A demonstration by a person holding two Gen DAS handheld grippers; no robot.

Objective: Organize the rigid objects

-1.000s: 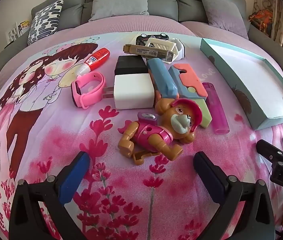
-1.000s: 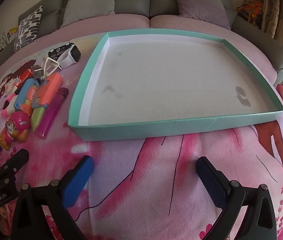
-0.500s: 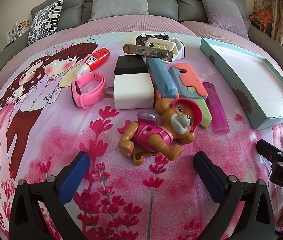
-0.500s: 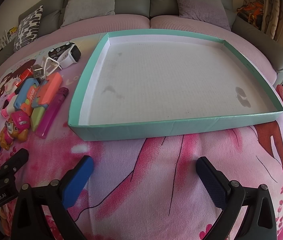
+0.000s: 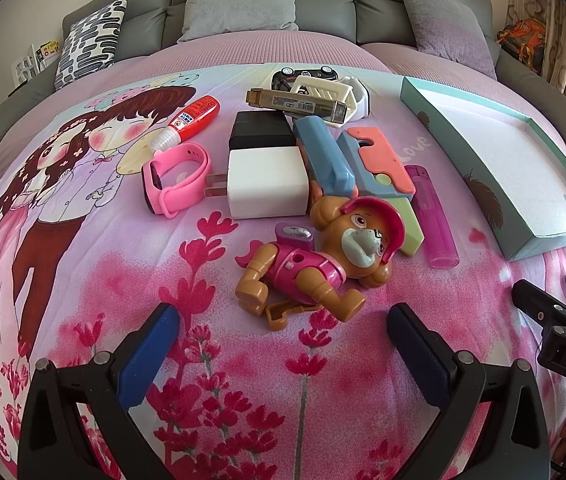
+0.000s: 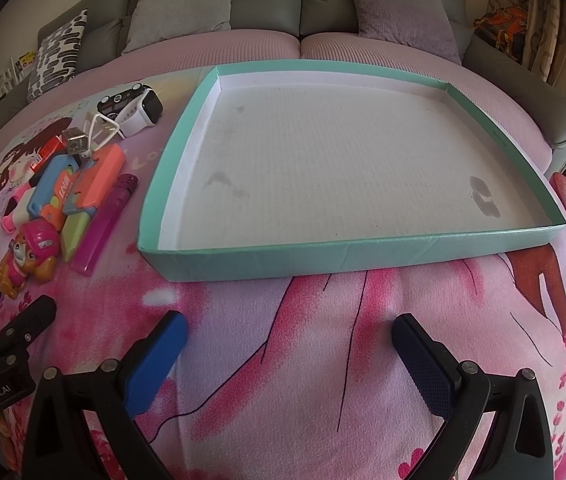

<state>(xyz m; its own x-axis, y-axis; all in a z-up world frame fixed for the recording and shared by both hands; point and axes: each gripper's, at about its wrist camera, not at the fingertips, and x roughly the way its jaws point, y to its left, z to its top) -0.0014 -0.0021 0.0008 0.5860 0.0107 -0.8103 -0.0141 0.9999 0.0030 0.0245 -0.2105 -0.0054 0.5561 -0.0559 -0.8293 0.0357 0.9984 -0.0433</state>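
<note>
Teal tray, white inside, sits on the bed right of the toy pile, long side across the right wrist view; far right corner cut off in left view. Pup toy lies on its side, head twd the tray. Pink lighter points away from cam. Left gripper & right gripper: jaws wide apart, nothing held.

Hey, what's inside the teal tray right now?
Nothing: the teal tray shows only its white floor with a few grey smudges. The near wall hides a thin strip of floor behind it.
</note>
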